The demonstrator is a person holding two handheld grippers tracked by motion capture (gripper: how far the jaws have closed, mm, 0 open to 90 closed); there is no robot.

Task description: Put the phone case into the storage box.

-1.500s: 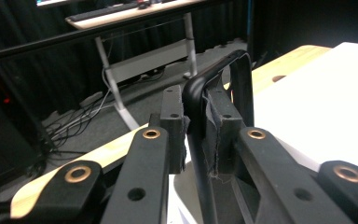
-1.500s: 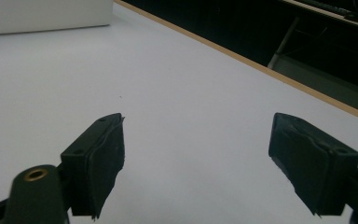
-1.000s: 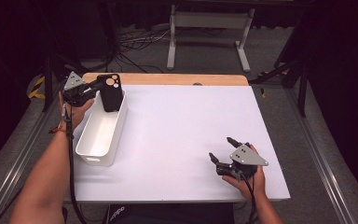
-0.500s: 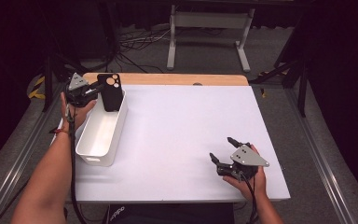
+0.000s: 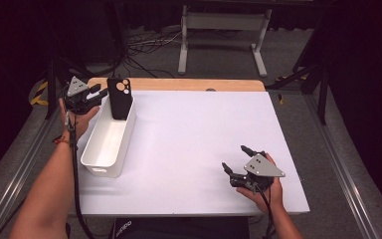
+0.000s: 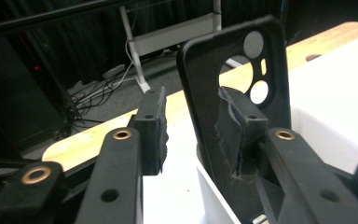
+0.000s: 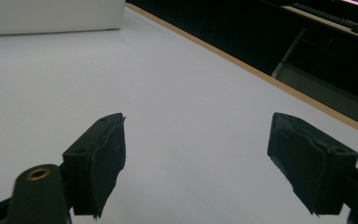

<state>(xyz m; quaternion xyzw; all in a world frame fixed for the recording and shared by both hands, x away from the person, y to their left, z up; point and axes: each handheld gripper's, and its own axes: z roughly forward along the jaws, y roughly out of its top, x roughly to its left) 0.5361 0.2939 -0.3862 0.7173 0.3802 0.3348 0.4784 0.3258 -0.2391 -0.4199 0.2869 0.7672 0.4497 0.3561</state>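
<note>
A black phone case (image 5: pixel 119 97) with round camera cut-outs stands upright in the far end of a white bin (image 5: pixel 95 160), leaning on its end wall. My left gripper (image 5: pixel 97 93) is just left of the case, above the bin's far left corner. Its jaws have just been opening. In the left gripper view the case (image 6: pixel 256 70) rises just past the right pad (image 6: pixel 237 135), and the left pad (image 6: pixel 153 126) stands clear of it. My right gripper (image 5: pixel 234 157) rests open near the table's front right, and nothing is between its pads (image 7: pixel 98 163).
The white table top (image 5: pixel 194 134) has a wooden strip (image 5: pixel 179 84) along its far edge. Beyond it are a grey metal stand (image 5: pixel 222 30) and cables on the floor. Rails run along both sides of the table.
The left jaws have spread apart and let go of the phone case, which now stands on its own in the bin. The left gripper has drawn slightly left. The right hand has not moved.
</note>
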